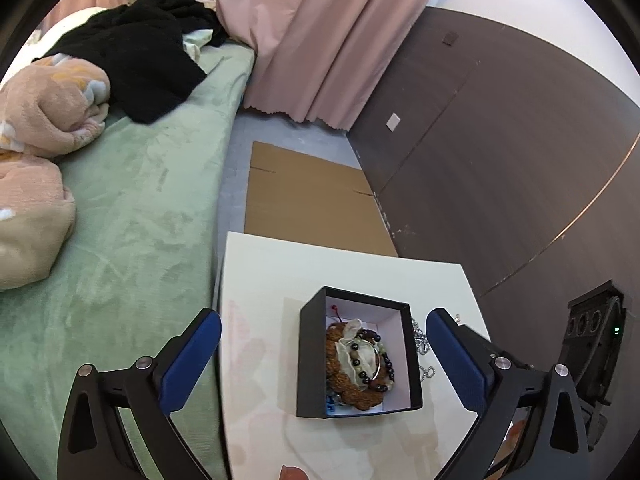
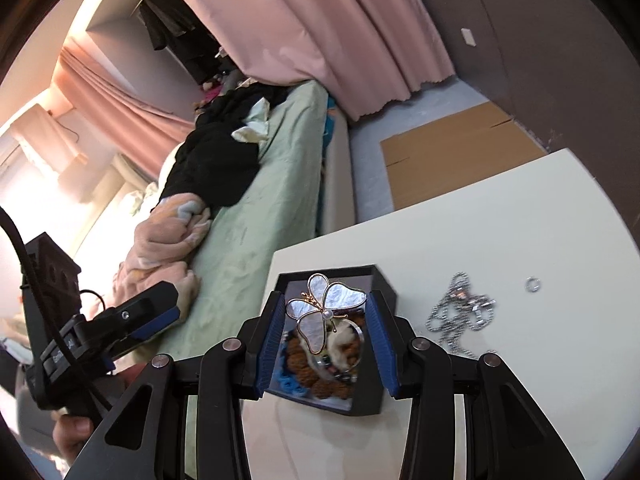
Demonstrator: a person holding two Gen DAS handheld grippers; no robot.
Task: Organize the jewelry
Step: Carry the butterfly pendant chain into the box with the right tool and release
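Bed (image 2: 240,216) with blanket and black clothes sits left of my white table (image 2: 520,216). My left gripper (image 1: 324,364) gapes wide, nothing held, over one black box (image 1: 316,360) of beaded bracelets (image 1: 366,360). My right gripper (image 2: 326,320) pinches one butterfly brooch (image 2: 324,304) above that box. Right of it: one silver chain (image 2: 460,312), one small ring (image 2: 532,284).

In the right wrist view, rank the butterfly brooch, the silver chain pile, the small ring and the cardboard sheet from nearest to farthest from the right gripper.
1. butterfly brooch, between the right gripper pads, over the black box.
2. silver chain pile, on the table to the right.
3. small ring, farther right, beyond the chain.
4. cardboard sheet, on the floor past the table's far edge.
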